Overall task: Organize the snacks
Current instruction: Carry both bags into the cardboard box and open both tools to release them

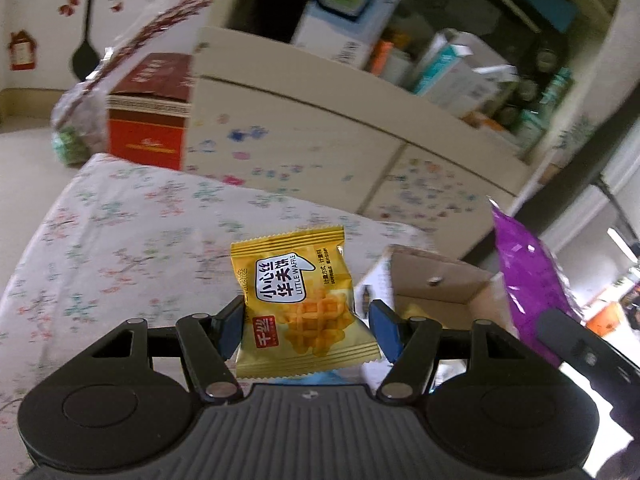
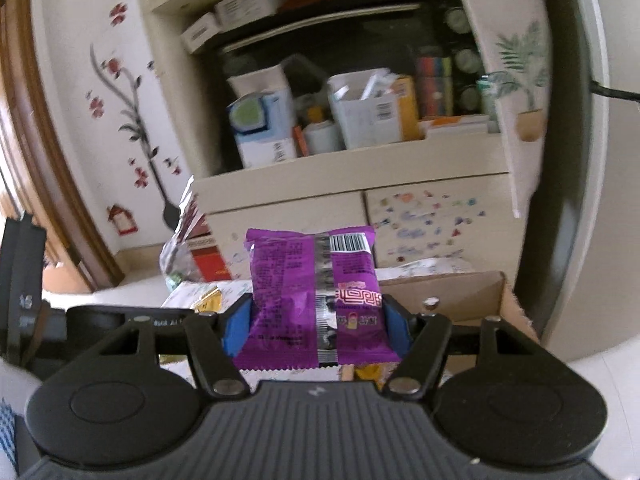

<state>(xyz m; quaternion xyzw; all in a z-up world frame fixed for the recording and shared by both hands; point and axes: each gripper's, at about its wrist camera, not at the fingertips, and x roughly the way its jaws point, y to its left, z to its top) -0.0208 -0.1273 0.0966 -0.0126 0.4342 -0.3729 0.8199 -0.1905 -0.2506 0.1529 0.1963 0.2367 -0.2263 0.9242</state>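
Gripping waffle packet (image 1: 301, 300), purple packet (image 2: 316, 300).

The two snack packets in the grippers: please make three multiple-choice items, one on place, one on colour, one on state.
1. Where is the cardboard box?
A. behind the purple packet, on the table
B. on the cabinet shelf
C. on the floor

2. What colour is the packet in the left gripper?
A. green
B. yellow
C. red

3. How is the right gripper?
A. open and empty
B. out of view
C. shut on the purple packet

Answers:
1 A, its open top shows just past the packet.
2 B, the yellow waffle packet sits between the blue pads.
3 C, both pads press its sides.
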